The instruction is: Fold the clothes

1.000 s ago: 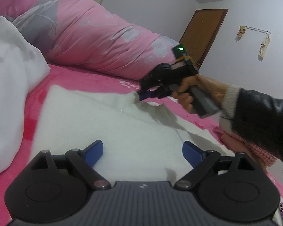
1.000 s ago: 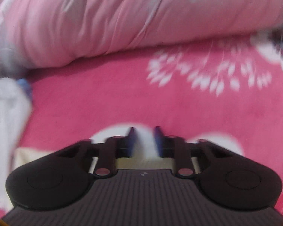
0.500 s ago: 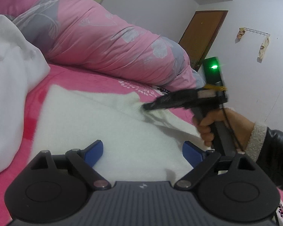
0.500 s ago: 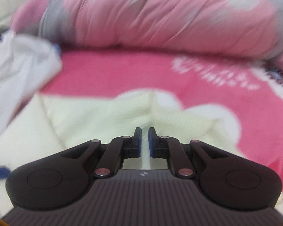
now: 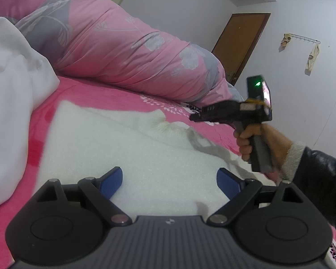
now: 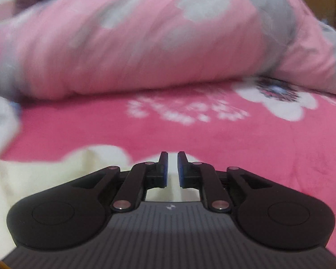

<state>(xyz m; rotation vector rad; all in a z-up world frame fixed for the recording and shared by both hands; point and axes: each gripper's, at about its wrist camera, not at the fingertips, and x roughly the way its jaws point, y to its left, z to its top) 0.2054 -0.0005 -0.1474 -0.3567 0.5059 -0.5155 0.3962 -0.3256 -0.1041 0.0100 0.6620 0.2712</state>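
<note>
A white knitted sweater (image 5: 127, 148) lies spread flat on the pink bed sheet (image 5: 96, 94), its ribbed collar toward the far right. My left gripper (image 5: 169, 182) hovers low over the sweater's near part, jaws wide open with nothing between them. In the left wrist view my right gripper (image 5: 193, 117), held by a hand (image 5: 246, 139), hangs above the sheet just past the collar, clear of the cloth. In its own view the right gripper (image 6: 172, 168) is shut to a thin slit and holds nothing; the cream sweater (image 6: 33, 179) lies below and to the left.
A rolled pink and grey duvet (image 5: 114, 51) runs along the far side of the bed. A heap of white fabric (image 5: 13, 103) rises at the left. Behind stand a brown door (image 5: 239, 44) and a white wall.
The right gripper has drawn back from the sweater's collar to the right and lifted off the cloth. The collar now lies flat. The left gripper has stayed put.
</note>
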